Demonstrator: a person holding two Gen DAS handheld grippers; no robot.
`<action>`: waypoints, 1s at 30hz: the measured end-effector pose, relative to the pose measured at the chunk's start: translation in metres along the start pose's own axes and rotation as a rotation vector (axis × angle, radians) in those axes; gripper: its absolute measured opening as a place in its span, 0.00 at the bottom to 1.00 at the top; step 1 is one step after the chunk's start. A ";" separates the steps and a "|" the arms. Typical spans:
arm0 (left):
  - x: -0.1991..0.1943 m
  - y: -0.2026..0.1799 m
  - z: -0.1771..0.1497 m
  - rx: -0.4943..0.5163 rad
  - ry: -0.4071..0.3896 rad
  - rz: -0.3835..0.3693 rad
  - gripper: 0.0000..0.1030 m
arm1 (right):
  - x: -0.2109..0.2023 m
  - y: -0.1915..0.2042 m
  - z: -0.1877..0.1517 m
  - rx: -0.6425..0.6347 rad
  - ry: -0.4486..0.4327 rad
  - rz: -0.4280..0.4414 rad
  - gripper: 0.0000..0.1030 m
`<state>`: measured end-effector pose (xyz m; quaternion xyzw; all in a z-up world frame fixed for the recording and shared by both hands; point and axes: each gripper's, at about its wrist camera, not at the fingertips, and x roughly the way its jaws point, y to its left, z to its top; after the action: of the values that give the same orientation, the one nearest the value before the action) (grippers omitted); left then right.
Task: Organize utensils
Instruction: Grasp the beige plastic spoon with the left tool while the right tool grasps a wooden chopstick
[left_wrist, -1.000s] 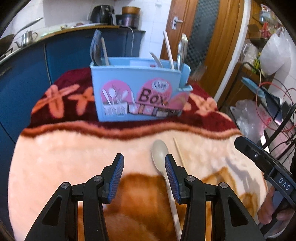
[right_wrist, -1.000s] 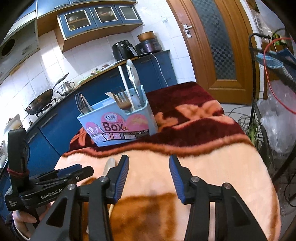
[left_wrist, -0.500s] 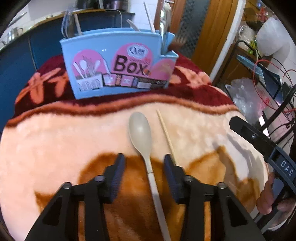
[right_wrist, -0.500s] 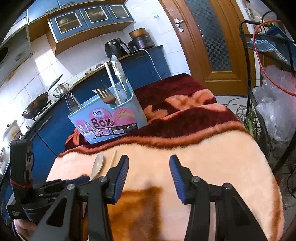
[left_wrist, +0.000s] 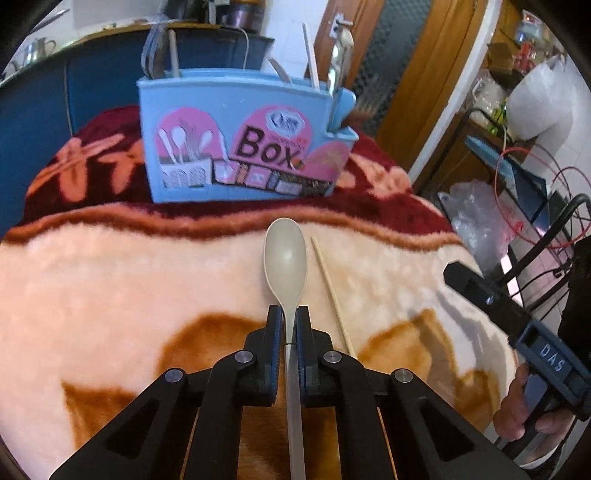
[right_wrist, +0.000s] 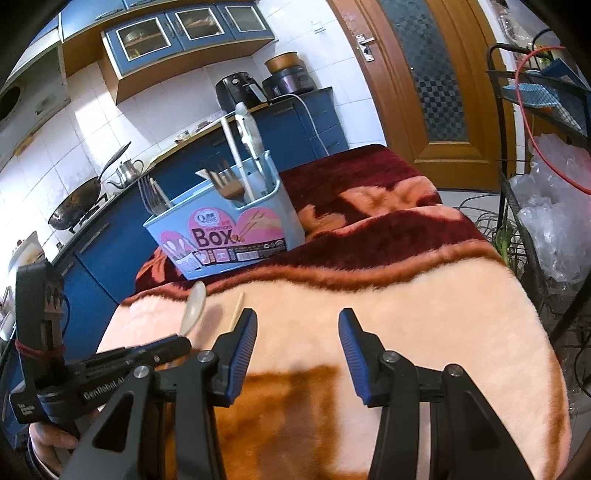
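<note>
We have the left hand-held gripper (left_wrist: 290, 314) over the near part of the surface (left_wrist: 110, 288), and its jaws have just been closing, so that they now pinch the neck of the beige spoon (left_wrist: 285, 258) just behind the bowl, with the handle running back between the fingers; we judge that grip low on the neck is meant to keep the spoon from swinging once it is lifted toward the blue utensil box (left_wrist: 240, 140), which stands upright at the far edge with forks and other utensils already sorted into its compartments; just to the right of the spoon a single wooden chopstick (left_wrist: 330, 291) lies on the blanket, apart from it and untouched, likely the next thing to go in; further right the right hand-held gripper (right_wrist: 297, 332) hangs with its jaws spread and nothing between them, waiting; the surface is draped in a plush blanket, peach and brown near us, dark red with flowers at the far edge; behind it run blue kitchen cabinets, white tiles and a wooden door (right_wrist: 424, 74) at the right.
</note>
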<state>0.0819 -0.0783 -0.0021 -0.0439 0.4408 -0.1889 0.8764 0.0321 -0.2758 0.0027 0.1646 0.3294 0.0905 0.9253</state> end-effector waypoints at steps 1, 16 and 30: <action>-0.003 0.002 0.000 -0.006 -0.014 0.002 0.07 | 0.001 0.002 0.000 -0.005 0.003 0.002 0.48; -0.045 0.044 -0.006 -0.069 -0.168 0.040 0.07 | 0.029 0.054 -0.014 -0.119 0.141 0.037 0.48; -0.067 0.064 -0.013 -0.096 -0.253 0.029 0.07 | 0.066 0.077 -0.020 -0.200 0.291 -0.040 0.19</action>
<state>0.0544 0.0070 0.0245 -0.1027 0.3360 -0.1480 0.9245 0.0656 -0.1813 -0.0224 0.0504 0.4525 0.1273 0.8812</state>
